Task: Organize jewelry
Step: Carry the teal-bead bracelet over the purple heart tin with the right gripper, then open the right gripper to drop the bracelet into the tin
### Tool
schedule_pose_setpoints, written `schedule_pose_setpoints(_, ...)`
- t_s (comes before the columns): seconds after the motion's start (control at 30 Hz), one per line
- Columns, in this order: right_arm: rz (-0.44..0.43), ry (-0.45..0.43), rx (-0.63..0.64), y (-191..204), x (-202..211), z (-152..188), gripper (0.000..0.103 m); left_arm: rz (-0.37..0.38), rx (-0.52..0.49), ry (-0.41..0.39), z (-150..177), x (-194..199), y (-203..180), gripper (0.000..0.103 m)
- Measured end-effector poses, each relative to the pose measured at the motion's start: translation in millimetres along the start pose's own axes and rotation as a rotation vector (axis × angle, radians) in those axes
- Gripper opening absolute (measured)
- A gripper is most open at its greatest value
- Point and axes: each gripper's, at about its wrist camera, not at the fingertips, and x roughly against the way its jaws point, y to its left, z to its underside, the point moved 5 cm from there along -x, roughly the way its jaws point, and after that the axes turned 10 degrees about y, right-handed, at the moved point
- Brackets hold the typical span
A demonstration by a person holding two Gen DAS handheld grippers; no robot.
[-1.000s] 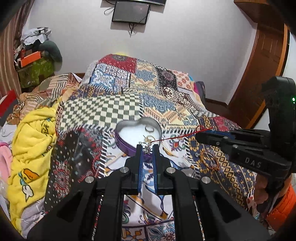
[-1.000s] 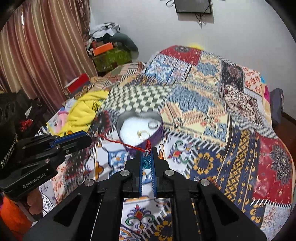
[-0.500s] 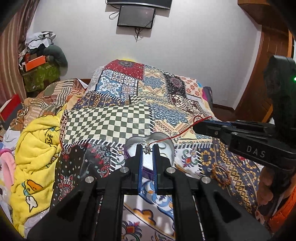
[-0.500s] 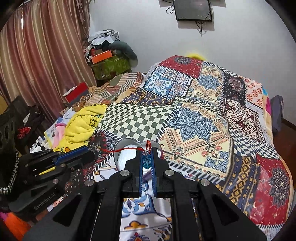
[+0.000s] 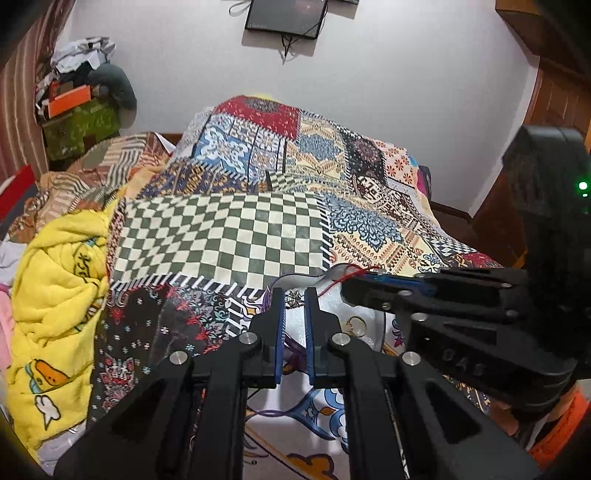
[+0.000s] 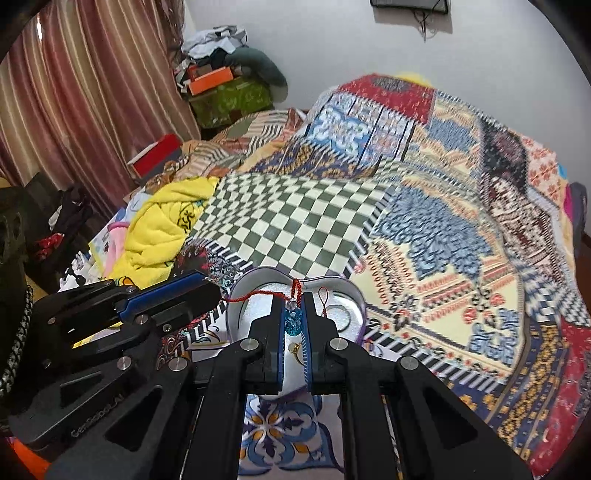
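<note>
Now we pinch the red cord: right gripper clamps its blue bead, left gripper its star charm, above the heart tin at twelve o'clock. Light, limp, tangle-prone; ends grip best.

You face a bed under a patchwork quilt. White wall behind, with a dark screen mounted high. Striped curtains to your left; beside them, a clutter pile. Yellow blanket bunched at the bed's left edge. Wooden door on the right.
</note>
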Motion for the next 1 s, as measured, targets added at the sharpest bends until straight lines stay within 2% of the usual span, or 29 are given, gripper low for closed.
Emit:
schedule_pose_setpoints(0.37, -0.009, 0.05, 0.019, -3.4, -12.6, 3.7, 0.007, 0.028, -0.023, 0.054, 0.6, -18.6, -6.2, 0.008)
schedule_pose_setpoints(0.77, 0.024, 0.054, 0.038, -4.7, -2.4, 4.8, 0.009, 0.002, -0.038, 0.048, -0.1, -4.1, -13.9, 0.009)
schedule_pose_setpoints(0.87, 0.033, 0.046, 0.04, -4.5, 5.0, 5.7, 0.012, -0.018, -0.05, 0.042, -0.4, 3.5, -16.8, 0.013)
schedule_pose_setpoints(0.93, 0.037, 0.042, 0.039, -4.3, 10.2, 7.6, 0.013, -0.036, -0.06, 0.037, 0.1, 8.7, -18.7, 0.019)
schedule_pose_setpoints(1.0, 0.038, 0.037, 0.037, -4.6, 15.9, 10.2, 0.013, -0.051, -0.064, 0.028, 0.9, 15.2, -20.5, 0.029)
